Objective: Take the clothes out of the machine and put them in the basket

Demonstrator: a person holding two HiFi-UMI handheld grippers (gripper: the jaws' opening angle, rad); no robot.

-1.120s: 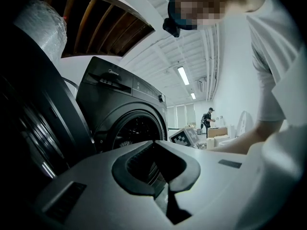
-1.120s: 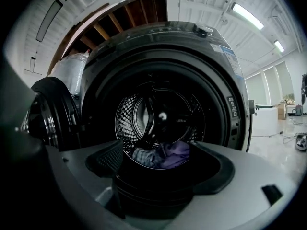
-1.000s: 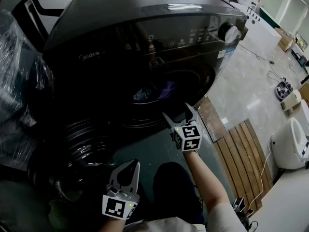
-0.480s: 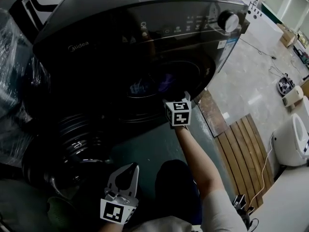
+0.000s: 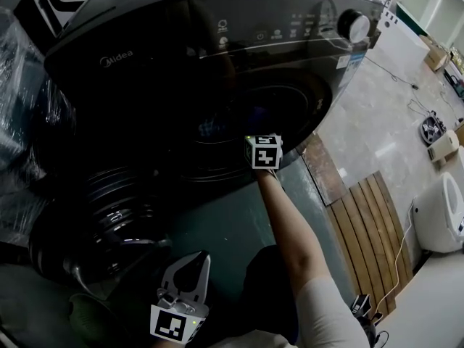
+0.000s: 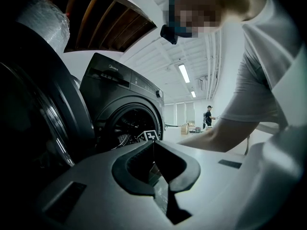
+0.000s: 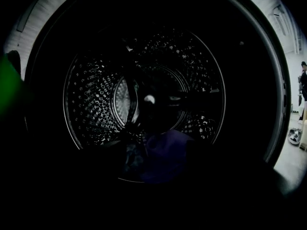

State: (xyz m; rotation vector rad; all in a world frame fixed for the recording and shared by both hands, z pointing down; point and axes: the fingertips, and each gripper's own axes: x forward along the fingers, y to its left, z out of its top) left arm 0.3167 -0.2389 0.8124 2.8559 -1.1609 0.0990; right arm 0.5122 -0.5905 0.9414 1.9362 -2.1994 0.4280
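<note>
The dark front-loading washing machine fills the head view, its round door swung open to the left. Purple and blue clothes lie at the bottom of the perforated drum; they show faintly as a clothes patch. My right gripper reaches into the drum mouth, with only its marker cube plain. Its jaws have just been closing; they are dark shapes standing apart, short of the clothes, nothing between them. My left gripper hangs low by the door, shut and empty; it shows again as left gripper.
A green object sits dimly at the lower left under the door. A plastic-wrapped bulk stands left of the machine. A wooden pallet and a white appliance lie on the floor to the right. A person stands far off.
My right gripper has gone forward and down from in front of the machine into the drum mouth, so its open fingers are hidden from above. The left gripper has barely shifted.
</note>
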